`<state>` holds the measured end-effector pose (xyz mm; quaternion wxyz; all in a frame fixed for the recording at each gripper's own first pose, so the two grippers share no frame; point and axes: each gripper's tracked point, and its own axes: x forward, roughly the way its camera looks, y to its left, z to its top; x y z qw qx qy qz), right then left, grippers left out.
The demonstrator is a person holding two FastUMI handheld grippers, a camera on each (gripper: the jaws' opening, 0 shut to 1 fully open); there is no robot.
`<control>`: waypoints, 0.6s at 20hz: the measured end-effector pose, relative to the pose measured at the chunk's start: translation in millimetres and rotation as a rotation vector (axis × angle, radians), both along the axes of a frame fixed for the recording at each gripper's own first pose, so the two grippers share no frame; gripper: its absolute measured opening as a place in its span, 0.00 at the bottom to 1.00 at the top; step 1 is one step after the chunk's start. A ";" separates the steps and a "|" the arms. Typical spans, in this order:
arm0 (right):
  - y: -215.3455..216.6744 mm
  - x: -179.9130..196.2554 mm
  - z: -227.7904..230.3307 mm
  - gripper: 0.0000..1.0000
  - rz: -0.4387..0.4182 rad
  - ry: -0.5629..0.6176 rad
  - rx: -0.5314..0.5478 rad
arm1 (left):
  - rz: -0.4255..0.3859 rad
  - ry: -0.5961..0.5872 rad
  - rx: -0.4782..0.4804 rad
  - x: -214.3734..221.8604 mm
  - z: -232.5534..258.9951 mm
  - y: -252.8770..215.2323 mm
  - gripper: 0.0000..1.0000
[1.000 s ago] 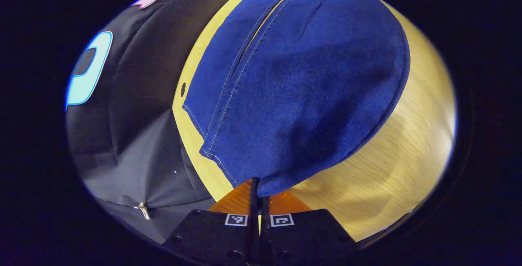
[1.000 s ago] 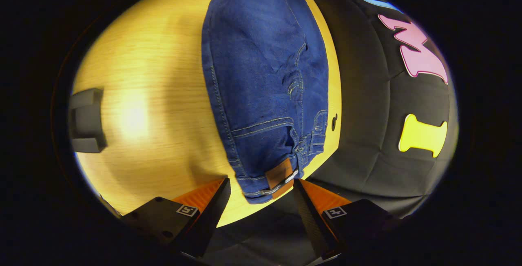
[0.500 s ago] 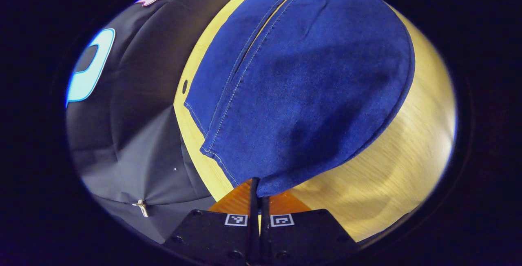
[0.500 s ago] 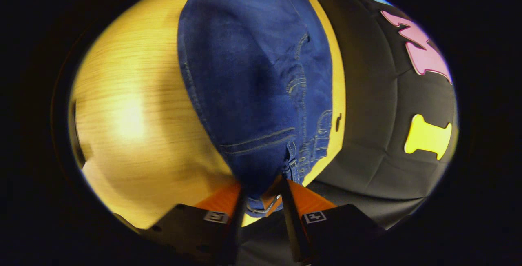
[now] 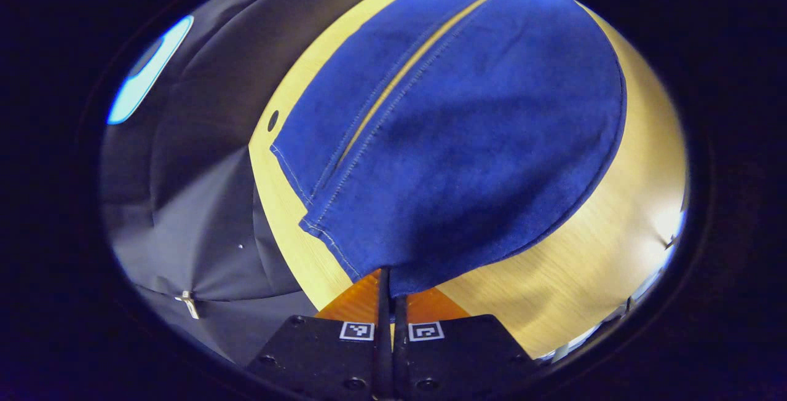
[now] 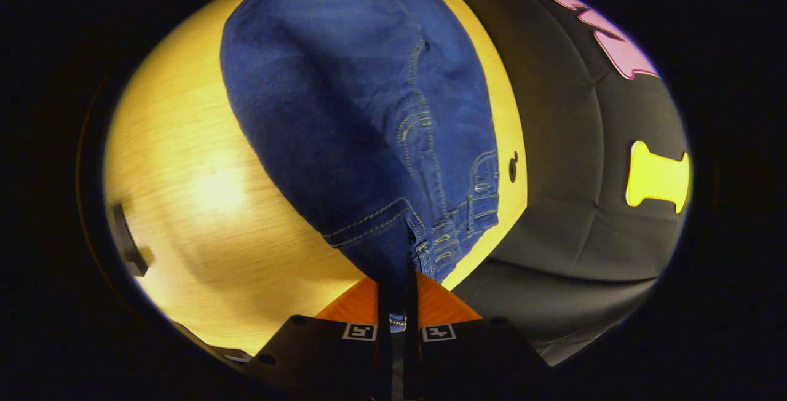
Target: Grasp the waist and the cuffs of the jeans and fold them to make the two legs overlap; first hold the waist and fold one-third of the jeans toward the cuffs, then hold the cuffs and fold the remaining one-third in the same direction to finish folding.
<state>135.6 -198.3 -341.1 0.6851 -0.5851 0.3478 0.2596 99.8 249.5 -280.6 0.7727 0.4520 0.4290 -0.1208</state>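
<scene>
Dark blue jeans [image 5: 455,136] lie along the far edge of a light wooden table [image 5: 590,253]. In the left gripper view my left gripper [image 5: 388,281] is shut on the cuff end, and the near leg rises off the table while the other leg stays flat beside it. In the right gripper view my right gripper [image 6: 396,290] is shut on the waistband of the jeans [image 6: 363,112], next to the belt loops; the waist is lifted from the table [image 6: 203,204]. What lies between the pads is hidden by denim.
The black booth wall [image 6: 584,192] hangs right behind the table's far edge in both views. A small dark hole [image 6: 512,167] sits in the tabletop near the waist. A dark object [image 6: 126,247] lies at the table's left rim in the right gripper view.
My right gripper went from open around the waistband to shut on it and lifted it. My left gripper stayed shut on the cuff and raised it slightly.
</scene>
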 end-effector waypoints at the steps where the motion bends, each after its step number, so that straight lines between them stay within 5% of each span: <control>1: 3.4 6.4 11.4 0.12 -0.023 -0.021 0.027 | -0.018 0.014 -0.009 1.1 9.3 -0.6 0.09; 9: 34.5 81.3 123.7 0.11 -0.340 -0.175 0.341 | -0.028 0.192 -0.206 25.7 76.8 -10.6 0.06; 12: 46.7 104.3 171.4 0.12 -0.476 -0.207 0.462 | -0.024 0.181 -0.236 74.2 103.4 -10.3 0.06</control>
